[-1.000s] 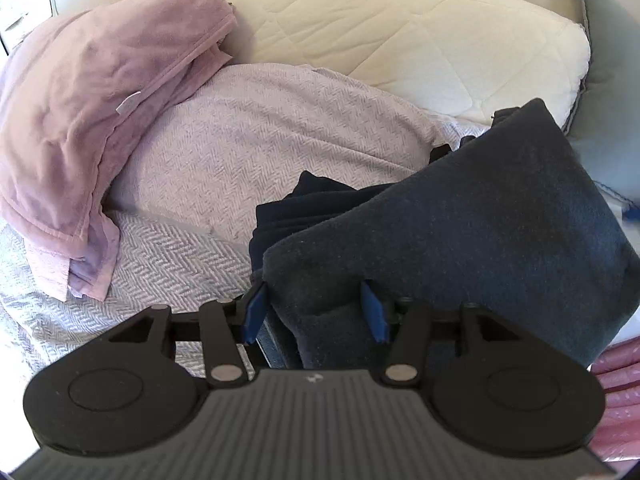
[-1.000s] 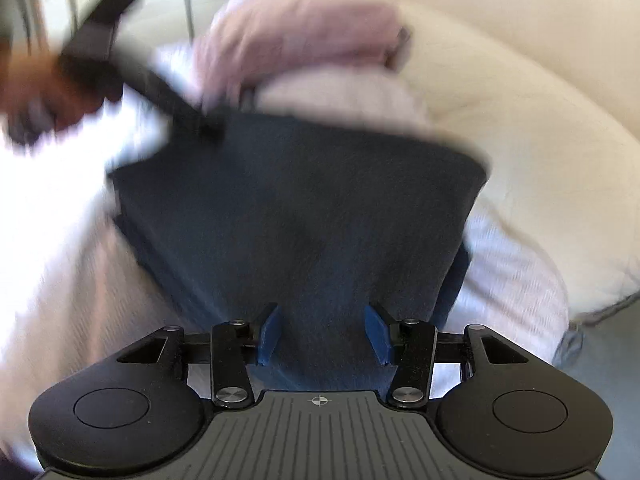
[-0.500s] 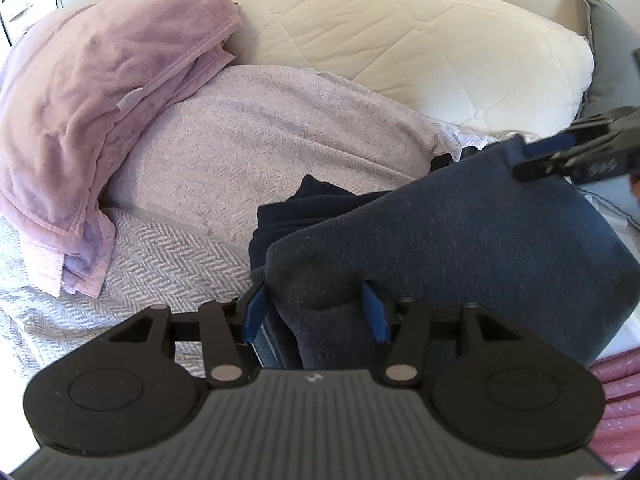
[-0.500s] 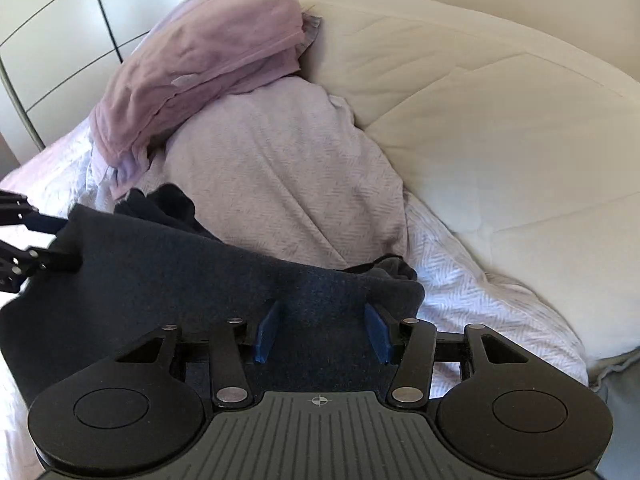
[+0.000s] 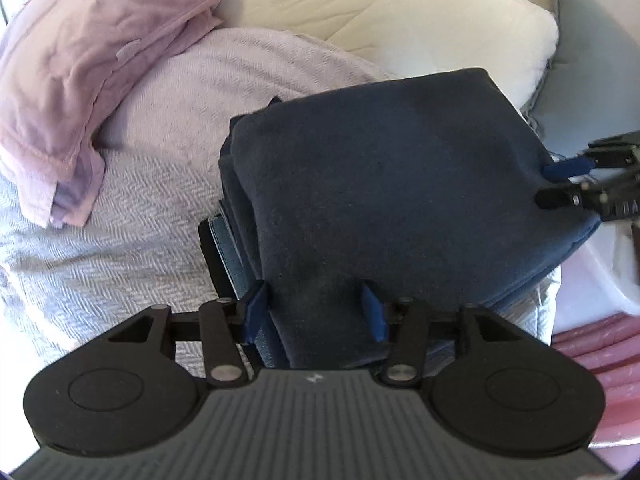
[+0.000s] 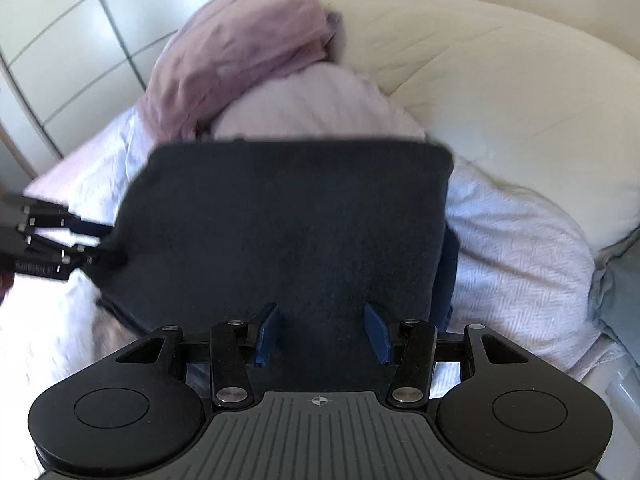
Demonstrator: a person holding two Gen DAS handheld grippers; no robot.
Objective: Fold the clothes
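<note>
**You held the folded dark navy fleece garment (image 5: 392,184) at two edges above the bed.**

The garment sat doubled over on the pale lilac herringbone-weave bedspread (image 5: 120,232), in front of a rounded mound in that spread. Your left hand-held gripper (image 5: 316,308) was clenched on the near edge of the cloth, its blue pads (image 5: 256,308) pressing into a bunched fold. Your right hand-held gripper (image 6: 322,330) grasped the opposite edge, the fabric filling the space between its blue pads (image 6: 376,332); in the left wrist view it showed at the garment's right side. Beyond lay a crumpled mauve cotton cloth (image 5: 92,60) draped over the mound, and behind that a cream quilted pillow (image 5: 400,16). White panelled cupboard doors (image 6: 68,48) stood at the far left.
</note>
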